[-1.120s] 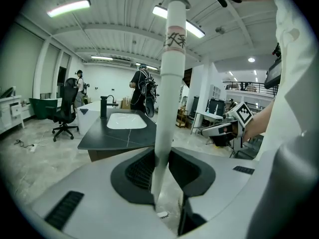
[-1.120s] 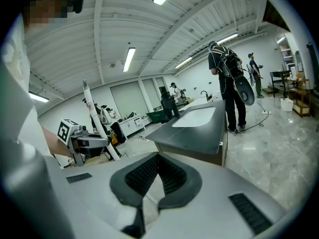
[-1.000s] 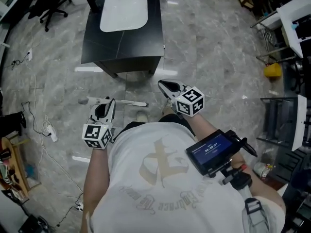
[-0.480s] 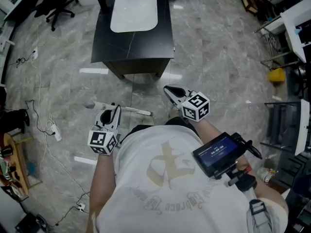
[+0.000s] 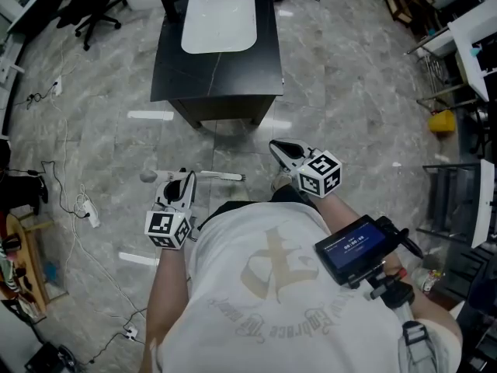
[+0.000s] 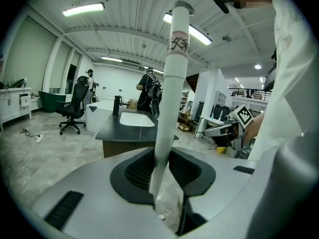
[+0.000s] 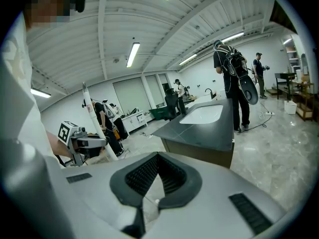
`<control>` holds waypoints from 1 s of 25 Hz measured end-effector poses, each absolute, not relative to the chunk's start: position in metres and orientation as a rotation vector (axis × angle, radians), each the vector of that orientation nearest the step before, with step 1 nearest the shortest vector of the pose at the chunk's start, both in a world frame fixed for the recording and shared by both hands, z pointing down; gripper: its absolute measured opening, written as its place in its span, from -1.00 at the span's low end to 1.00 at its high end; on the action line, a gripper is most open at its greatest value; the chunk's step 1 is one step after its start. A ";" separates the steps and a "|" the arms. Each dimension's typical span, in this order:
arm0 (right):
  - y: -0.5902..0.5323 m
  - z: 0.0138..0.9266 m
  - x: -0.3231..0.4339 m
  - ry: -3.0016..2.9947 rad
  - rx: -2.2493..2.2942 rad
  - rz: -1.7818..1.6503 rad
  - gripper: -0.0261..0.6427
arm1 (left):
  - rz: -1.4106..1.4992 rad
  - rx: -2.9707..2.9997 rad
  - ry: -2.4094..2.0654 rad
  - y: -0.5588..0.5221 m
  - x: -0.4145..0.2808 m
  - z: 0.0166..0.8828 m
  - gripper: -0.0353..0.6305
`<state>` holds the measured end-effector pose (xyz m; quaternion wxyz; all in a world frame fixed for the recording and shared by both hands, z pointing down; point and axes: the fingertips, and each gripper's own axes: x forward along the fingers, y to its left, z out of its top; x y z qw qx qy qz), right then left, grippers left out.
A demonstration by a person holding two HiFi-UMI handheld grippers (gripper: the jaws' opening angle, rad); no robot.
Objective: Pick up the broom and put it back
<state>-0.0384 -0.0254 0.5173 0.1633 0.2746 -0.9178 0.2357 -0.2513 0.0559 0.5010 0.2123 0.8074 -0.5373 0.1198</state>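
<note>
The broom's white handle [image 6: 172, 83] stands upright between the jaws of my left gripper [image 6: 160, 176], which is shut on it. From above, the handle [image 5: 221, 176] shows as a short white stick crossing the left gripper [image 5: 178, 183], over the grey floor in front of the person. My right gripper [image 5: 279, 148] hangs to the right of it, jaws together and holding nothing [image 7: 148, 195]. In the right gripper view the left gripper [image 7: 79, 141] and the handle [image 7: 91, 116] are at the left. The broom's head is hidden.
A black counter [image 5: 178, 84] with a white basin [image 5: 219, 19] stands just ahead. Office chairs [image 5: 93, 2] are at the far left, cables and a power strip [image 5: 84, 208] lie on the floor at the left. Racks and a yellow object [image 5: 440, 120] stand at the right. People stand behind the counter [image 6: 149, 91].
The head view has shifted slightly, so the counter sits a little further right. Both grippers keep their places, and the left one still grips the handle.
</note>
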 end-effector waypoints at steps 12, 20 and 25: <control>-0.025 0.509 -0.049 -2.616 0.794 0.656 -0.87 | 0.296 2.190 -1.520 0.056 -0.269 0.503 -0.60; -0.016 0.495 -0.039 -2.607 0.874 0.636 -0.87 | 0.346 2.180 -1.470 0.061 -0.275 0.521 -0.59; -0.022 0.504 -0.028 -2.579 0.912 0.681 -0.88 | 0.387 2.157 -1.442 0.057 -0.275 0.536 -0.60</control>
